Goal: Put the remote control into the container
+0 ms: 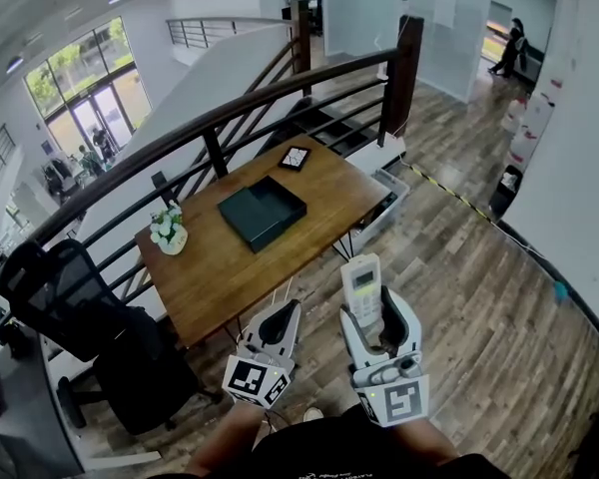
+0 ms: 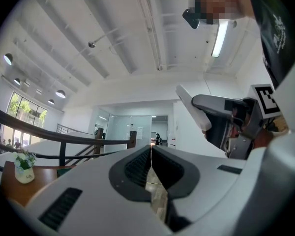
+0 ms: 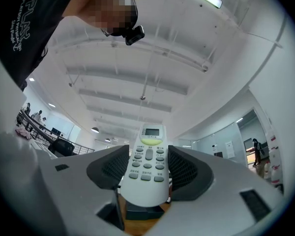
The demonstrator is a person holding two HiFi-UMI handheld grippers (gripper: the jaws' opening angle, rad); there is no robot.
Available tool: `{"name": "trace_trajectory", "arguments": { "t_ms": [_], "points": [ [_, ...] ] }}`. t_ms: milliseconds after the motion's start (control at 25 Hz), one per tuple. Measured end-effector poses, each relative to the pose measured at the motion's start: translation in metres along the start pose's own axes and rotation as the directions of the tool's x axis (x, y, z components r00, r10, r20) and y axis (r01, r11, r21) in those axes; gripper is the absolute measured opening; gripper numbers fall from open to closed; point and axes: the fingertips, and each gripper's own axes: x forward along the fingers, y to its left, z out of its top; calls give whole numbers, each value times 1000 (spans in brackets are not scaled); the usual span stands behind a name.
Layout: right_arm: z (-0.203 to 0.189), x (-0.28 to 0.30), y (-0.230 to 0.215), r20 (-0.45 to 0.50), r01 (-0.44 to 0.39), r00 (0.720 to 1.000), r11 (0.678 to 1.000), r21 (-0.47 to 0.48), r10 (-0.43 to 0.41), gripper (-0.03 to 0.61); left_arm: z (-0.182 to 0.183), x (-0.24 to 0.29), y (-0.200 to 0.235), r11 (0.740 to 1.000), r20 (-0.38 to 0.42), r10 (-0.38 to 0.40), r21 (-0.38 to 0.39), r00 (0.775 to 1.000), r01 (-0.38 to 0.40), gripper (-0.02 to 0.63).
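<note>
A white remote control (image 1: 362,285) with a small screen and grey buttons stands upright between the jaws of my right gripper (image 1: 375,314), which is shut on its lower half. The right gripper view shows the remote control (image 3: 148,163) rising between the jaws, tilted up toward the ceiling. My left gripper (image 1: 276,324) hangs beside it, jaws pressed together with nothing in them; the same gripper (image 2: 151,168) points up at the ceiling. The container, a dark open box (image 1: 263,211), lies on the wooden table (image 1: 220,267) ahead, well beyond both grippers.
A white flower pot (image 1: 169,232) stands at the table's left end, a small framed card (image 1: 295,157) at its far corner. A black railing (image 1: 230,108) curves behind the table. An office chair (image 1: 60,287) sits left, with a white crate (image 1: 389,196) under the table's right end.
</note>
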Motion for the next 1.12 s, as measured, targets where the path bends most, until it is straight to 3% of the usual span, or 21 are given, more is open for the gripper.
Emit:
{"name": "trace_trajectory", "arguments": {
  "t_ms": [320, 640, 1120],
  "points": [
    [-18, 30, -5, -2, -36, 999, 999, 40, 37, 252, 8, 13, 19, 999, 22, 22, 30, 1000, -22, 9],
    [-56, 82, -43, -6, -84, 996, 994, 64, 84, 252, 6, 61, 51, 985, 19, 124, 116, 992, -125, 9],
    [-89, 144, -99, 4, -155, 988, 979, 131, 156, 252, -5, 127, 83, 967, -10, 224, 127, 975, -221, 9]
  ]
}}
